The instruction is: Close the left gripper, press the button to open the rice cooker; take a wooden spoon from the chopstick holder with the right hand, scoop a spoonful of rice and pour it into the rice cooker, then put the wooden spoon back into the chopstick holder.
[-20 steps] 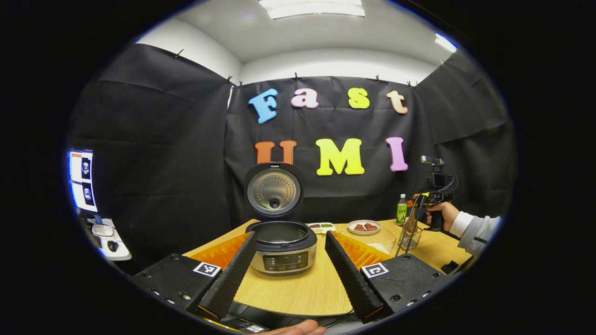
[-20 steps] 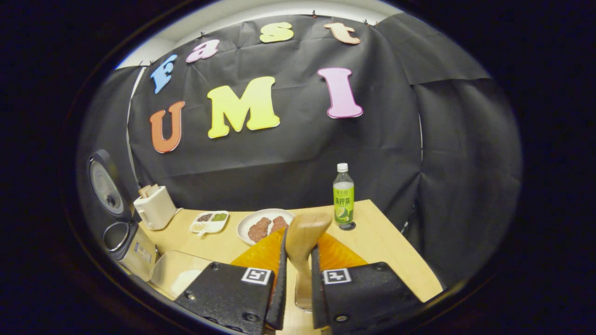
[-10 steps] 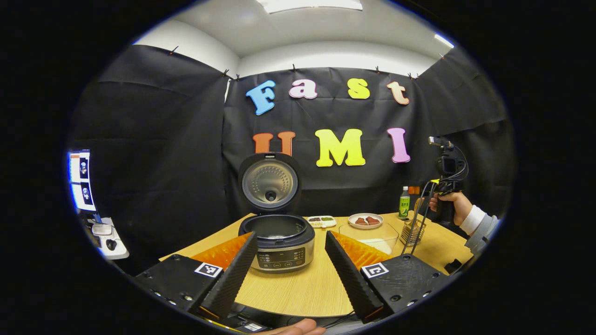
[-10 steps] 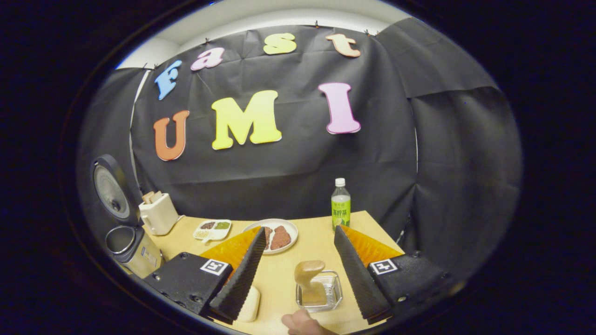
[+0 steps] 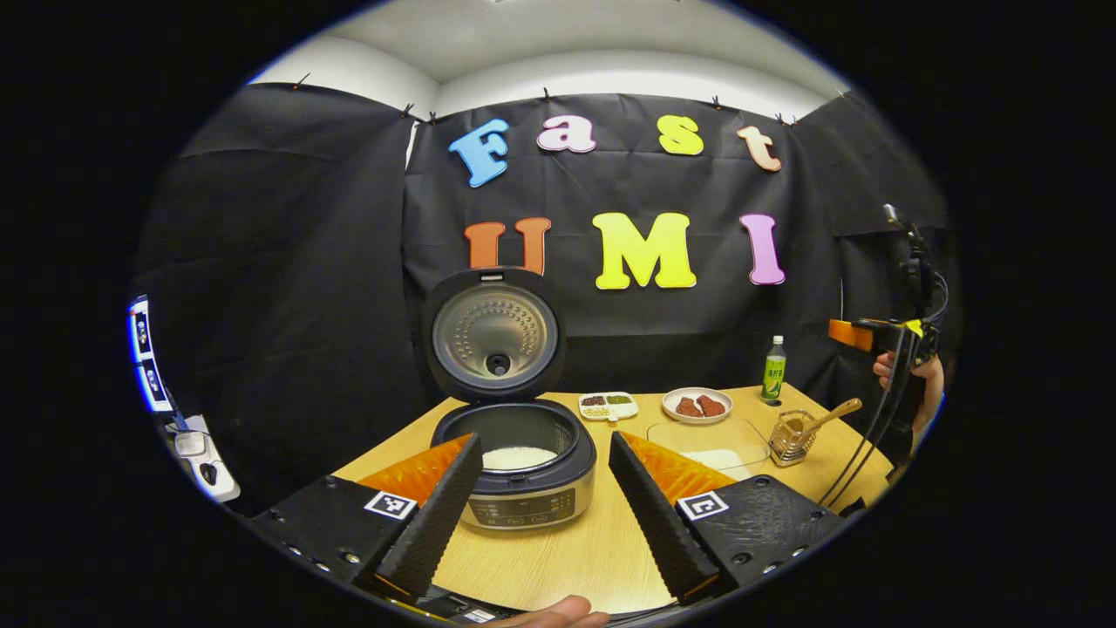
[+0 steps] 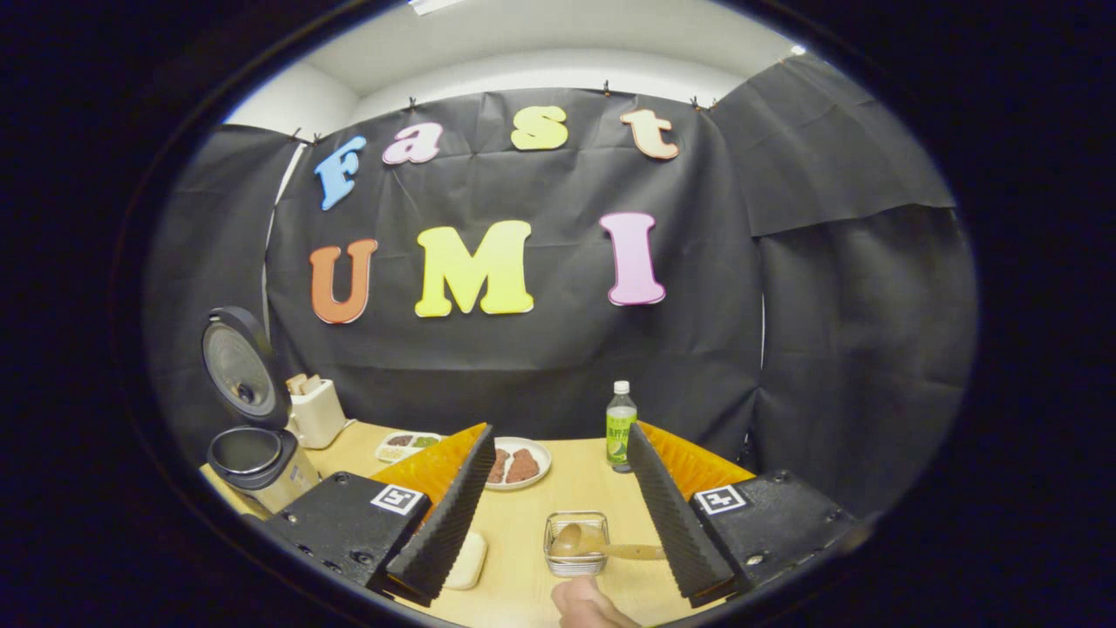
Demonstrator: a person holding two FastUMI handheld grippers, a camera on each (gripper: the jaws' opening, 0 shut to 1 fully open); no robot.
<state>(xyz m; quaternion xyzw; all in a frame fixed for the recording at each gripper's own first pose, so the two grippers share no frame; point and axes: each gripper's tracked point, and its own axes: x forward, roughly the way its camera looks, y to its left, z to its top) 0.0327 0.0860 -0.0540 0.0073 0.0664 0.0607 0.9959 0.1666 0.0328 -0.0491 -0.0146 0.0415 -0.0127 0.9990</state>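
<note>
Both sets of fingers are spread open, holding nothing, but the wooden spoon [image 6: 582, 542] leans in the chopstick holder [image 6: 575, 544] at bottom centre, so a bump could tip it onto the desk [image 6: 567, 484].

The rice cooker [image 5: 523, 475] has a brushed metal body with a glossy dark plastic rim, and its raised lid [image 5: 494, 331] is lined with dimpled, shiny metal. The table [image 5: 575, 549] shows a matt, light wood grain. The wooden spoon [image 6: 593, 546] looks smooth, lying in a clear, glossy chopstick holder [image 6: 574, 548]. The bottle [image 6: 621, 427] is translucent plastic.
</note>
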